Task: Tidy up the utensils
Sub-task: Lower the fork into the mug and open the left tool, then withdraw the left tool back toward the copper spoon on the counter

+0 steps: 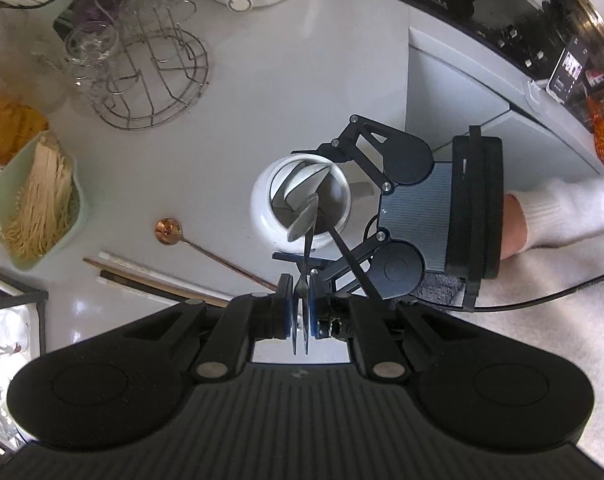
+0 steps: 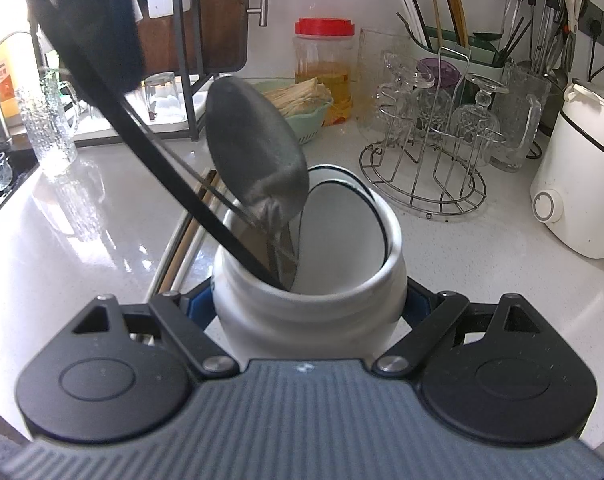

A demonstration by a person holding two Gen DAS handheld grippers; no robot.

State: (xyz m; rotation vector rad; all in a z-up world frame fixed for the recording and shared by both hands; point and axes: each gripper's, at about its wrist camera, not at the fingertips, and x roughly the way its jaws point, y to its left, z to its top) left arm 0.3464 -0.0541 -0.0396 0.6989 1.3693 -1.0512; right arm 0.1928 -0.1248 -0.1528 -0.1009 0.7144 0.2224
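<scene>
My right gripper (image 2: 310,300) is shut on a white ceramic jar (image 2: 314,312), with a blue pad pressed on each side. In the left wrist view its fingers (image 1: 334,146) flank the jar (image 1: 261,208). My left gripper (image 1: 302,312) points down above the jar and is shut on the thin handle of a silver spoon (image 1: 304,220), whose bowl hangs at the jar's mouth. Another spoon (image 2: 257,152) stands bowl-up in the jar, and a black handle (image 2: 161,160) leans out of it. A copper spoon (image 1: 165,230) and chopsticks (image 1: 141,280) lie on the counter.
A wire rack with glasses (image 2: 426,160) stands behind the jar, with a white cooker (image 2: 578,184) to its right. A green basket of pale sticks (image 1: 37,200) sits left. A white-sleeved hand (image 1: 562,212) holds the right gripper. A black cable (image 1: 542,300) trails nearby.
</scene>
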